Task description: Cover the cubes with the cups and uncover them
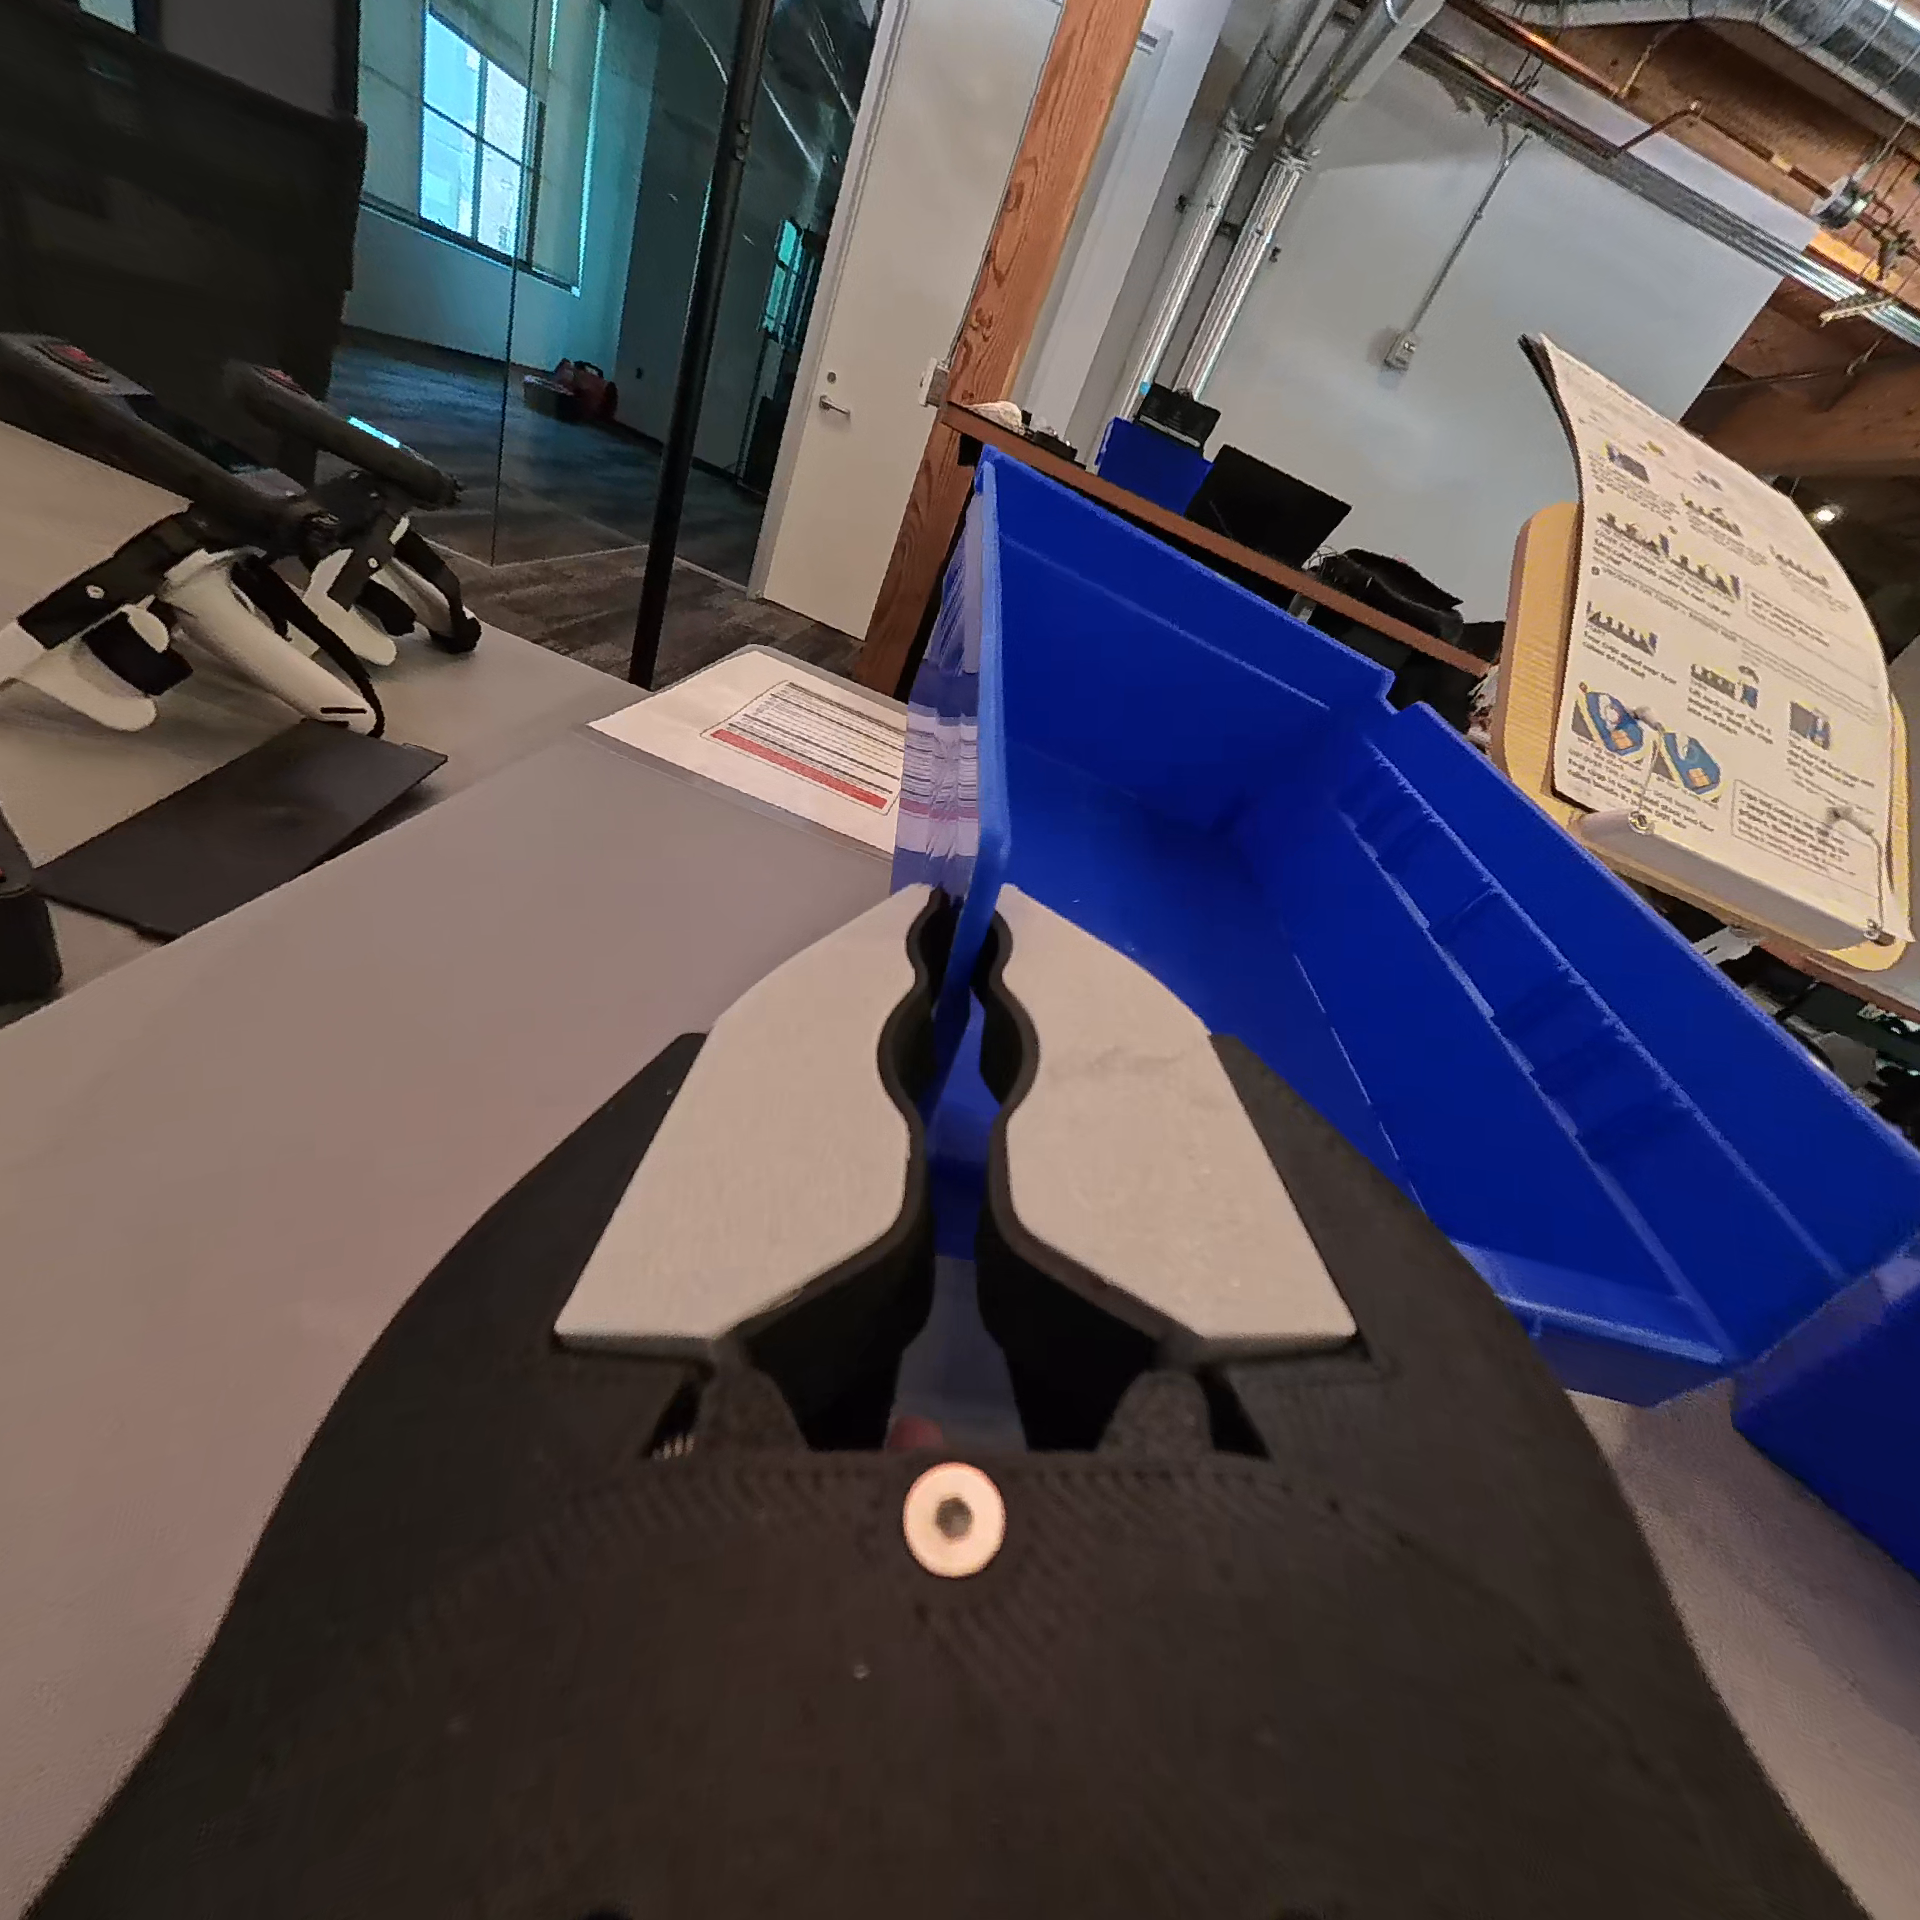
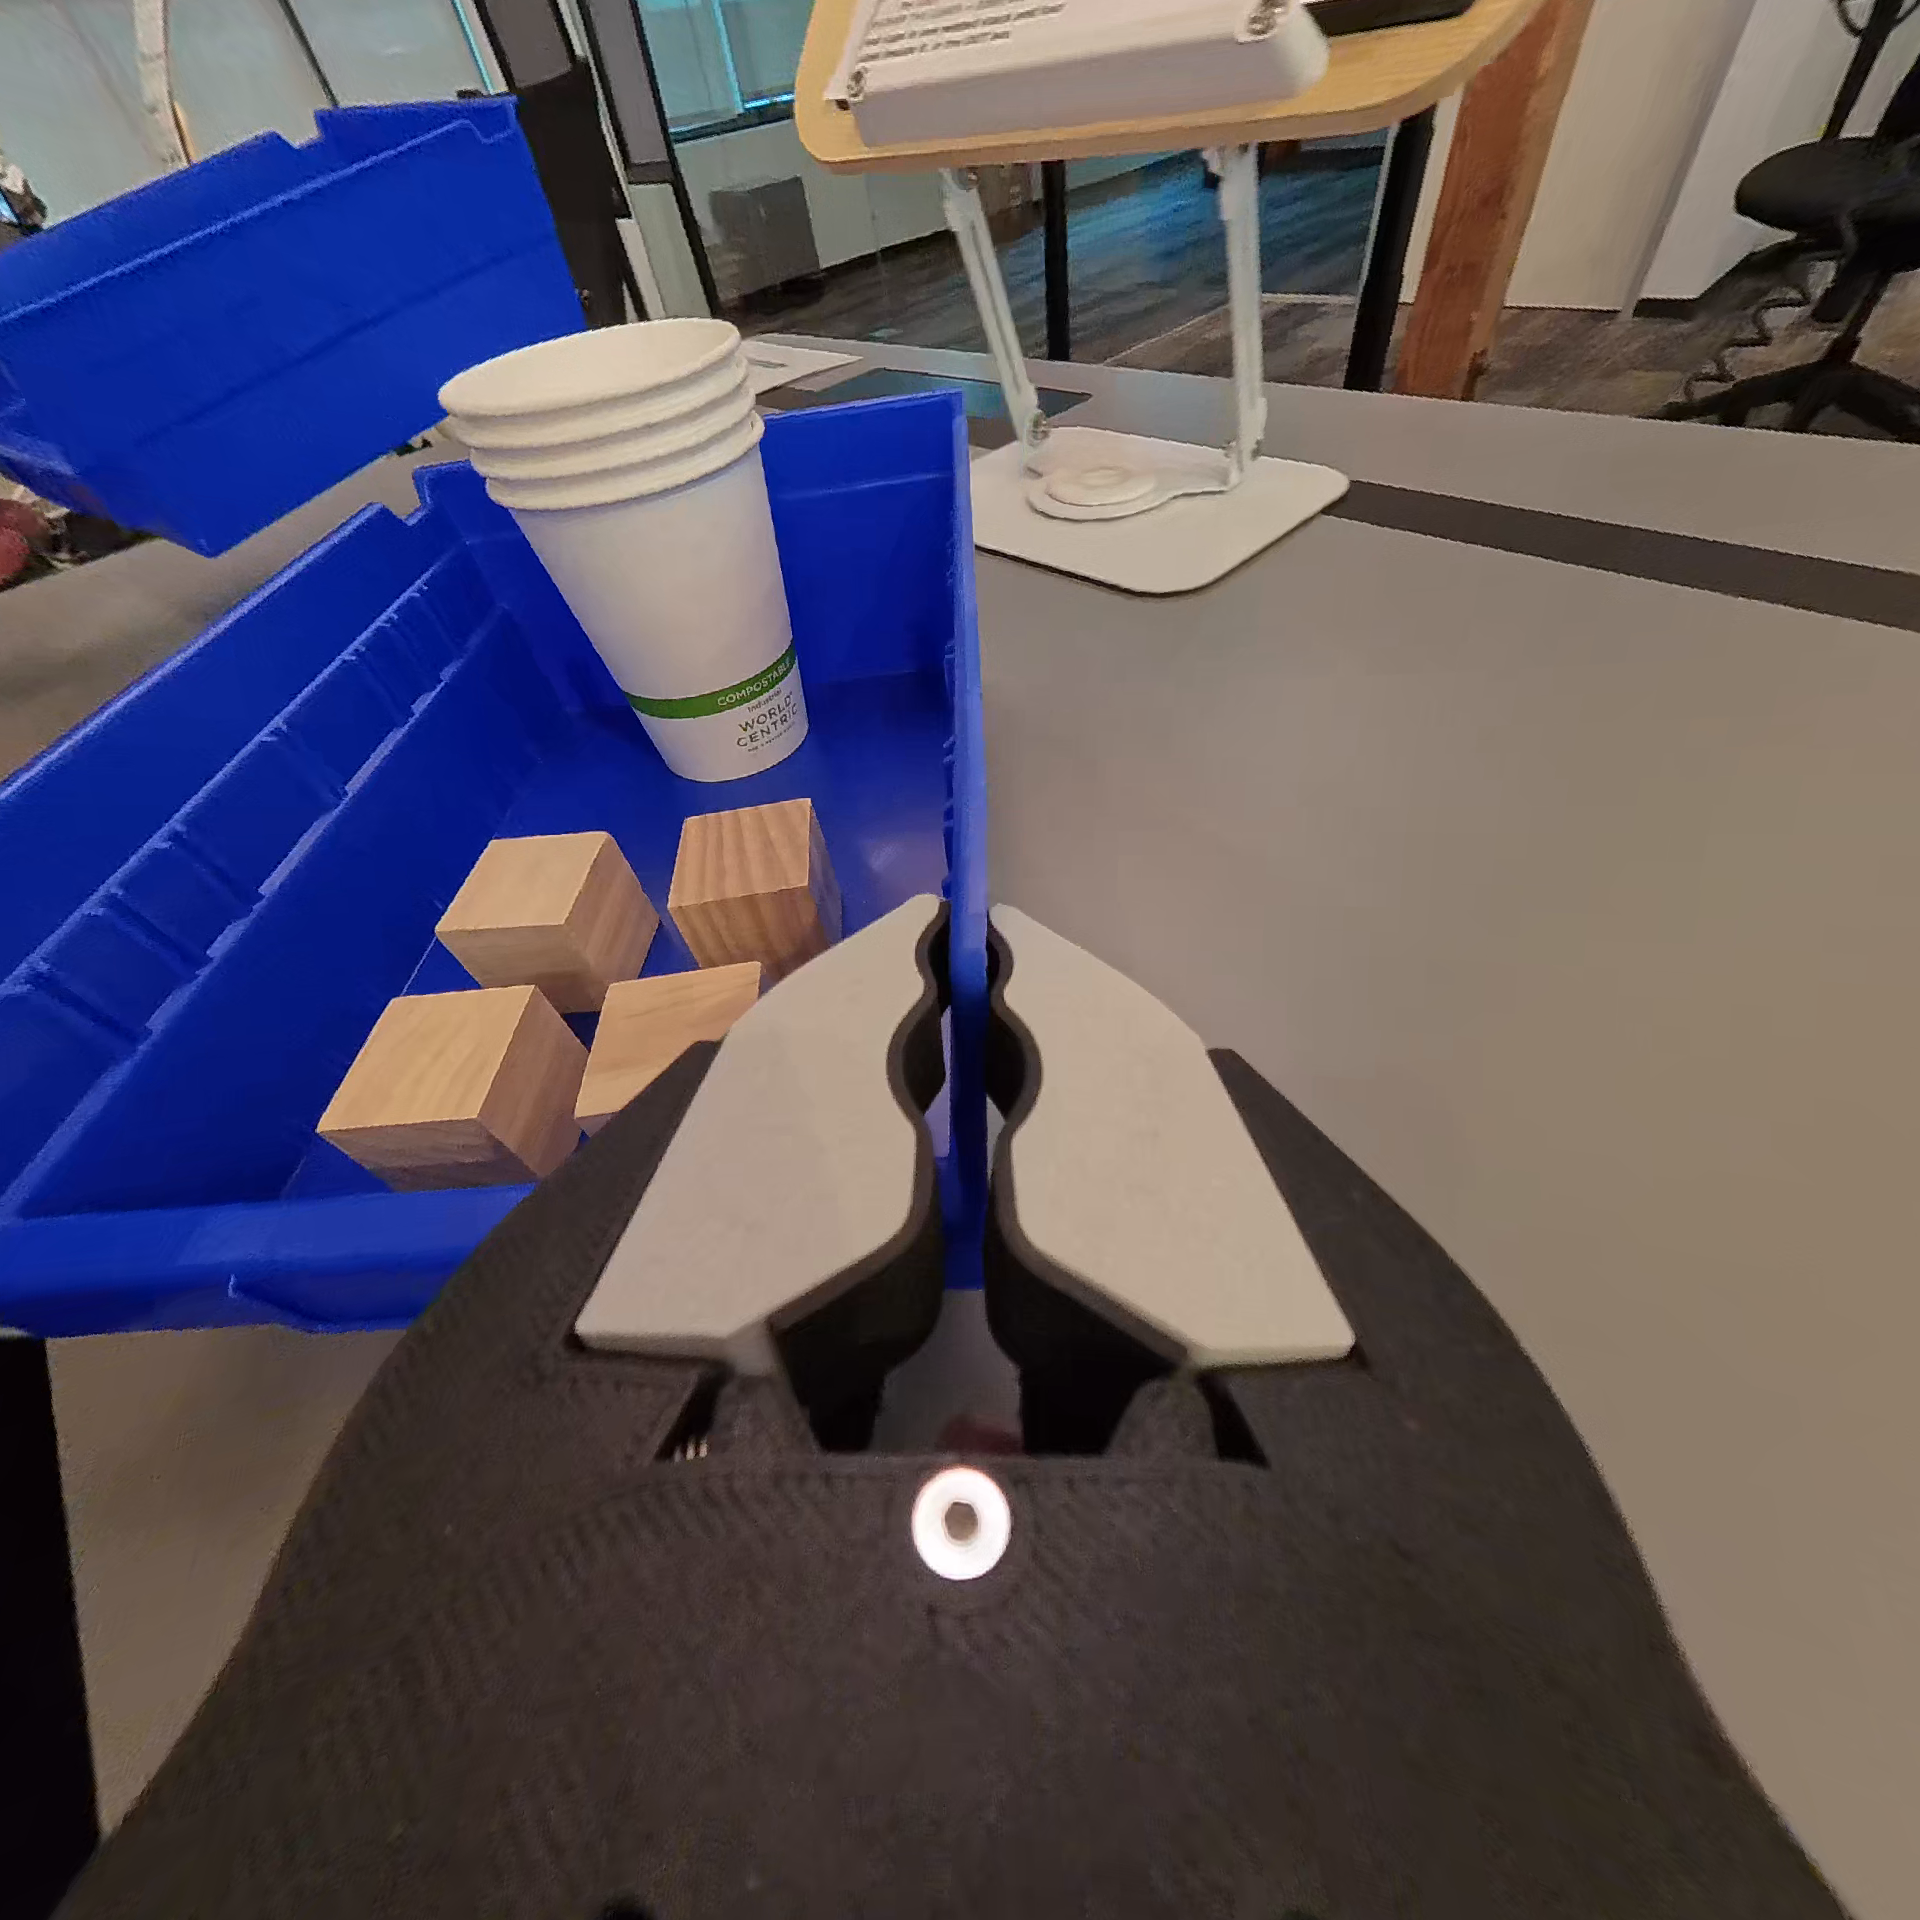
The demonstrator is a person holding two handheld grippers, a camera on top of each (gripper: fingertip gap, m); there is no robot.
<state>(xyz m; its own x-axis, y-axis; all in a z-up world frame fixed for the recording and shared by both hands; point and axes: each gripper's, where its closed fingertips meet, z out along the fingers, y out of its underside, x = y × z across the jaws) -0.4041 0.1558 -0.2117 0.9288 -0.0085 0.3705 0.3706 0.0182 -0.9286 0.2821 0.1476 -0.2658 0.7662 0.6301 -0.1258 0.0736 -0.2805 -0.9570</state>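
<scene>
A stack of several white paper cups (image 2: 665, 582) stands at the far end of a blue bin (image 2: 208, 831). Several wooden cubes (image 2: 551, 914) lie on the bin's floor in front of the cups. My right gripper (image 2: 966, 920) is shut on this bin's right wall. My left gripper (image 1: 961, 914) is shut on the side wall of a second, empty blue bin (image 1: 1351, 935), which is tilted and held above the table. That empty bin also shows in the right wrist view (image 2: 260, 312), raised above the far left of the cube bin.
A grey table (image 2: 1455, 935) carries a white stand (image 2: 1153, 509) that holds a wooden board with an instruction sheet (image 1: 1714, 665). A laminated paper (image 1: 769, 748), a black mat (image 1: 239, 821) and two black-and-white handheld devices (image 1: 208, 582) lie at the left.
</scene>
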